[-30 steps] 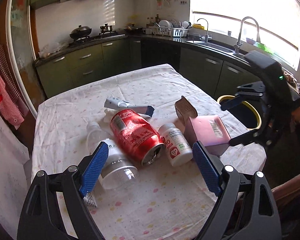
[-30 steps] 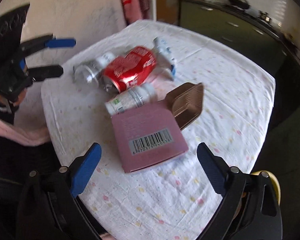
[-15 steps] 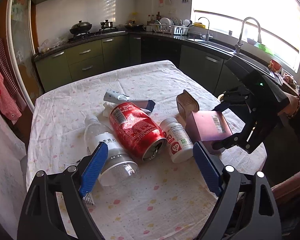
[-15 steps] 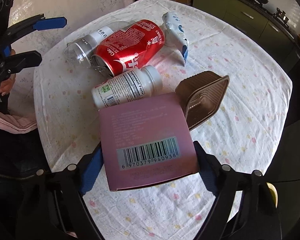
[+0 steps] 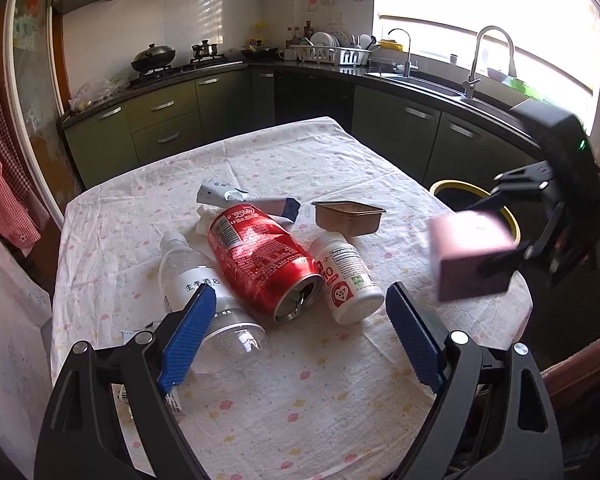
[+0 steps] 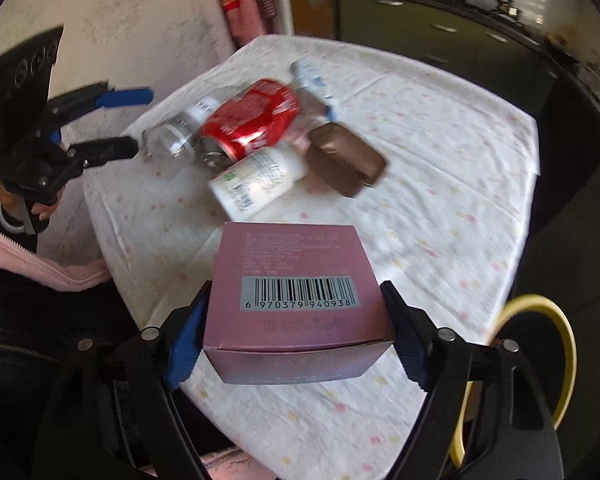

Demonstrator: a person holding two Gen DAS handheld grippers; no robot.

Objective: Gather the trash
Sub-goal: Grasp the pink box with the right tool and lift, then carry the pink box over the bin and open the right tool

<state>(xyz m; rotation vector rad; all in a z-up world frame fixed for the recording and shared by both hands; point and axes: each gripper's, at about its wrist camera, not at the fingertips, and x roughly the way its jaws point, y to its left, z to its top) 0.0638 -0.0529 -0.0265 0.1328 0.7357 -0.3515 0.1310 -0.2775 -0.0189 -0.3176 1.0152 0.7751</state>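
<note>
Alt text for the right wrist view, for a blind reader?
The right claw is closing on a pink box, lifted above the table. Behind lie a red can, white pill bottle, clear bottle and brown tray; a yellow-rimmed bin stands lower right.

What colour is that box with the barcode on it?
Pink, a dusty mauve shade. The box shows best in the right wrist view.

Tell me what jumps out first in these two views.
The pink cardboard box with a barcode sits between the right gripper's closing jaws, lifted above the table's near edge beside the yellow-rimmed bin. Mid-table on the white dotted tablecloth, a dented red soda can lies among a clear plastic bottle and white pill bottle.
</note>
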